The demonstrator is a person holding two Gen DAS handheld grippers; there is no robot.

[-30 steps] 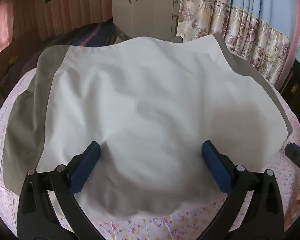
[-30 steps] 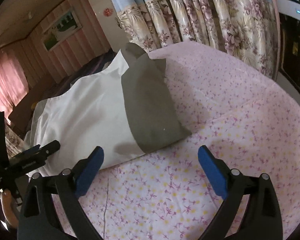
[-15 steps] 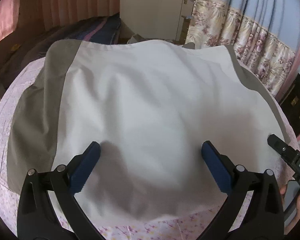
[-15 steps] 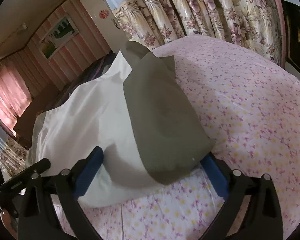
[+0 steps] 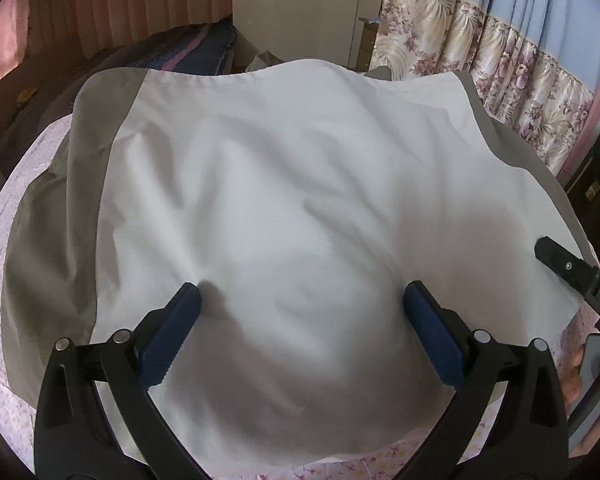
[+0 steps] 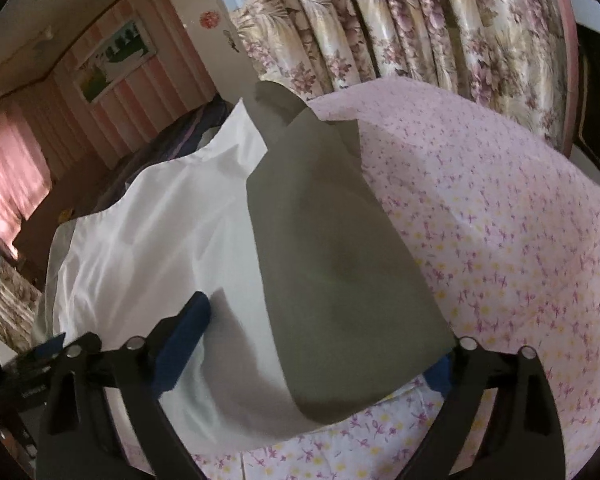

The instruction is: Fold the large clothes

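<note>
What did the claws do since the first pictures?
The right claw slid over the grey corner of the shirt, which now sits between its fingers; its jaws just narrowed a bit, not pinching yet. The left claw crept closer over the white part. Shirt and flowery sheet stayed put.

The left gripper (image 5: 300, 312) hangs with jaws spread wide over a white garment (image 5: 292, 184) with grey side panels, spread on a floral bedsheet (image 5: 4, 248), the right gripper (image 5: 576, 276) at its right edge.

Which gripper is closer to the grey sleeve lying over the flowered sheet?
Right. The right gripper straddles the grey sleeve; the left gripper sits over the garment's white middle.
</note>
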